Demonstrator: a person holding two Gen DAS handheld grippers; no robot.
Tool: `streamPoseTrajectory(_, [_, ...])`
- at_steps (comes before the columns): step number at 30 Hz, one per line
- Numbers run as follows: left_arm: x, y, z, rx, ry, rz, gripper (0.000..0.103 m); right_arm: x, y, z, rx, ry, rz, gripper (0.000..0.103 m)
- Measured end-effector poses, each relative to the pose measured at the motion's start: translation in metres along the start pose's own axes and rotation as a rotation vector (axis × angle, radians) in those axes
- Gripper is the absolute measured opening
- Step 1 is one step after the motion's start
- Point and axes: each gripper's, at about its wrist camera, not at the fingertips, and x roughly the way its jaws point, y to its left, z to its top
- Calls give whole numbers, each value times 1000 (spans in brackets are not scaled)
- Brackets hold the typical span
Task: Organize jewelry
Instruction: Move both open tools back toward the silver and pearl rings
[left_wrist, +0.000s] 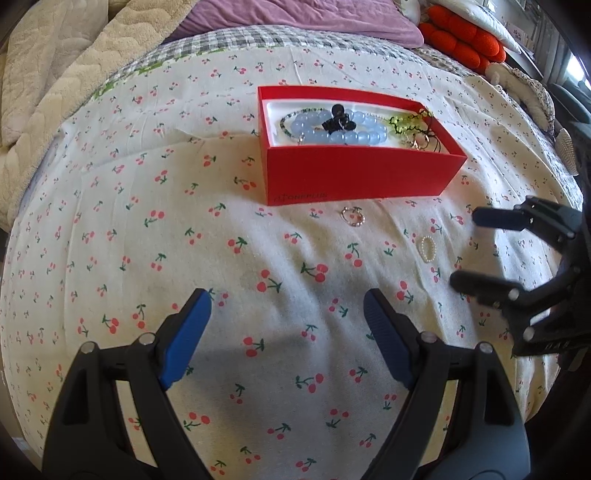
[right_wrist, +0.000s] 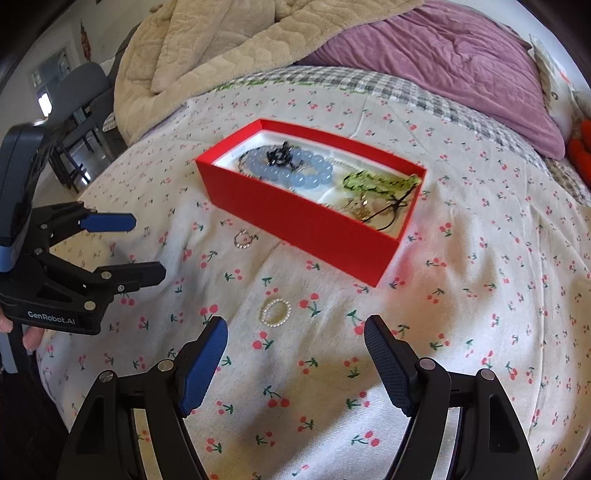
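Note:
A red box lies on the cherry-print bedsheet, holding a blue bead bracelet, a green strand and darker pieces. In front of it on the sheet lie a small silver ring and a pearl ring. My left gripper hovers open above bare sheet, short of the silver ring. My right gripper is open too, the pearl ring lying just beyond its fingertips.
A beige quilt and a purple blanket are heaped at the far side of the bed. Orange cushions sit at the far right. A chair stands beside the bed. A hand holds the left gripper.

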Motion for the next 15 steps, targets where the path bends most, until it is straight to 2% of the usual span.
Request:
streamPoseTrajectory(4, [3, 0, -1, -7, 18, -18, 85, 10, 7, -2, -10, 24, 57, 78])
streamPoseTrajectory(9, [1, 1, 2, -18, 5, -34, 85, 16, 8, 3, -8, 16, 41, 74])
streamPoseTrajectory(11, [1, 1, 2, -23, 3, -44, 85, 19, 5, 5, 3, 22, 32, 62])
streamPoseTrajectory(15, [1, 0, 3, -18, -1, -50, 85, 29, 5, 7, 3, 53, 6, 51])
